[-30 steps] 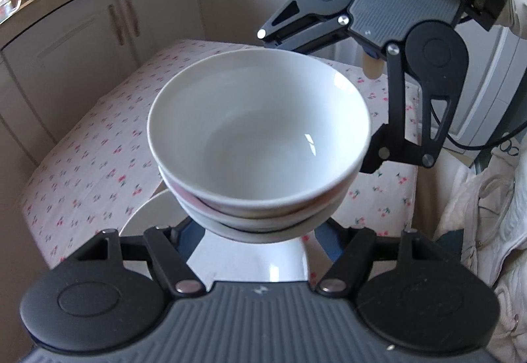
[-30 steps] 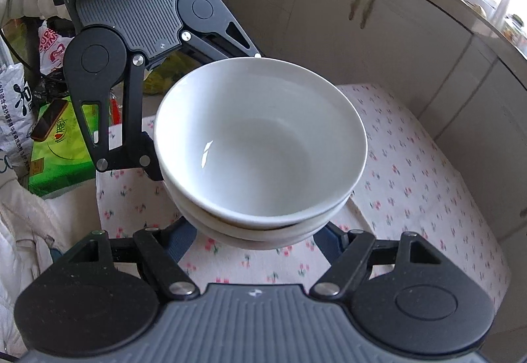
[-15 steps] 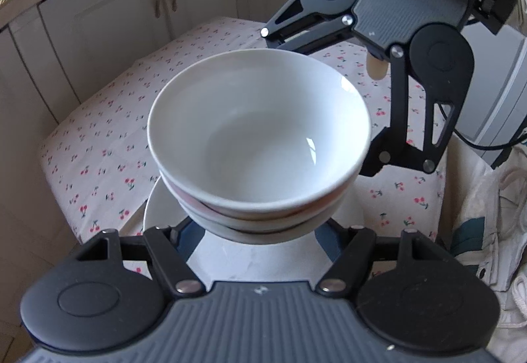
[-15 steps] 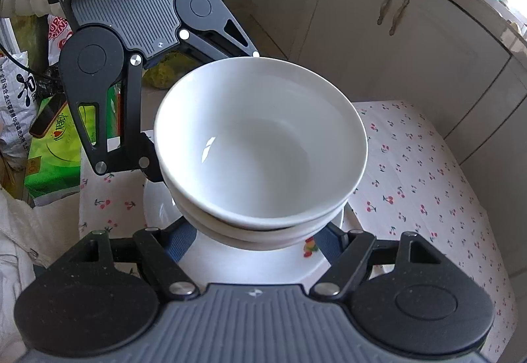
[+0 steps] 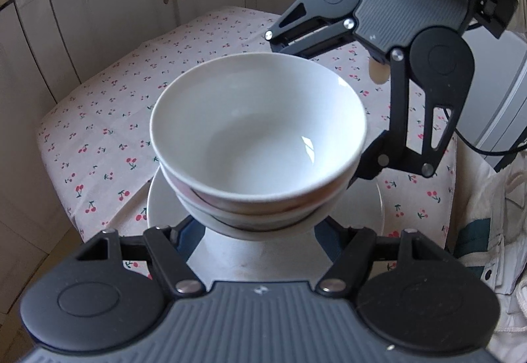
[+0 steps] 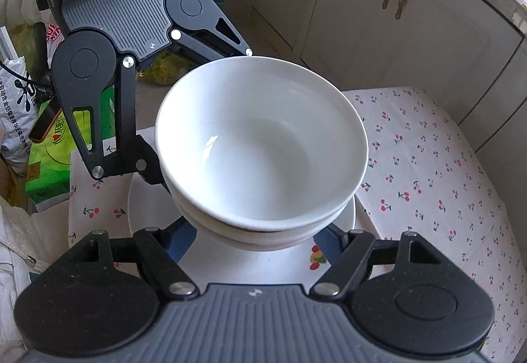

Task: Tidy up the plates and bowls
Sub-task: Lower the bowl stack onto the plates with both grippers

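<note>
A stack of white bowls hangs in the air between my two grippers. My left gripper is shut on the lowest bowl from the near side, its blue pads against the bowl's wall. From the opposite side my right gripper is shut on the same stack. Each gripper shows in the other's view: the right gripper and the left gripper. Directly beneath the stack a white plate with a small fruit print lies on the table.
The table wears a cherry-print cloth. Cream cabinet doors stand behind it. Green packages and bags sit beside the table, and a person's pale sleeve shows at the edge.
Both grippers carried the bowl stack across the table and lower. The white plate has come under the stack. The grip on the bowls is unchanged.
</note>
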Tool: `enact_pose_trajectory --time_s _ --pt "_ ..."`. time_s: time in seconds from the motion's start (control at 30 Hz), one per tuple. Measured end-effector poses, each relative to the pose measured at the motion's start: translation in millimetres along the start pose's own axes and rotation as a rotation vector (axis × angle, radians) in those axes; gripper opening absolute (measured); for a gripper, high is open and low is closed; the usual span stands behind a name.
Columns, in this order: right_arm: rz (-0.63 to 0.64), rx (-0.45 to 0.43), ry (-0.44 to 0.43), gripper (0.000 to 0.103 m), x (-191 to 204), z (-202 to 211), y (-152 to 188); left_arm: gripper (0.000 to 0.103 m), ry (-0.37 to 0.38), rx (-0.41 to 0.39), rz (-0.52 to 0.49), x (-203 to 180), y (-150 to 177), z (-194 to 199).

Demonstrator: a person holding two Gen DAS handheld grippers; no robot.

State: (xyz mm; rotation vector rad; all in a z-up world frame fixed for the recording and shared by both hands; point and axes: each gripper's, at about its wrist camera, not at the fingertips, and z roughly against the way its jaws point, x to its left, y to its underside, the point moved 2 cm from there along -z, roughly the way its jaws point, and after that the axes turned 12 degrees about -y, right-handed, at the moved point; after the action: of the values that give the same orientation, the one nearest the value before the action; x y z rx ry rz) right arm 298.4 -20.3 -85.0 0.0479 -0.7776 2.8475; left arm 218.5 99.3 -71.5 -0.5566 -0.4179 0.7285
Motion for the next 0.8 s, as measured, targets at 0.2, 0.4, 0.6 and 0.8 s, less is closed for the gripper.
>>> enact_pose_trajectory --time_s 0.2,0.4,0.6,0.8 --pt "-0.011 0.015 -0.01 0.081 -3 -6 0 0.072 0.016 0.013 0.029 1 4 -3" --pt "-0.025 0.011 -0.01 0.081 -5 -6 1 0.072 0.019 0.006 0.054 4 5 -4" --pt "-0.039 0.004 -0.013 0.082 -3 -5 3 0.073 -0.015 -0.007 0.005 -4 8 -3" --pt "-0.068 -0.007 -0.003 0.087 -4 -3 4 0.088 -0.031 -0.023 0.05 -4 12 1"
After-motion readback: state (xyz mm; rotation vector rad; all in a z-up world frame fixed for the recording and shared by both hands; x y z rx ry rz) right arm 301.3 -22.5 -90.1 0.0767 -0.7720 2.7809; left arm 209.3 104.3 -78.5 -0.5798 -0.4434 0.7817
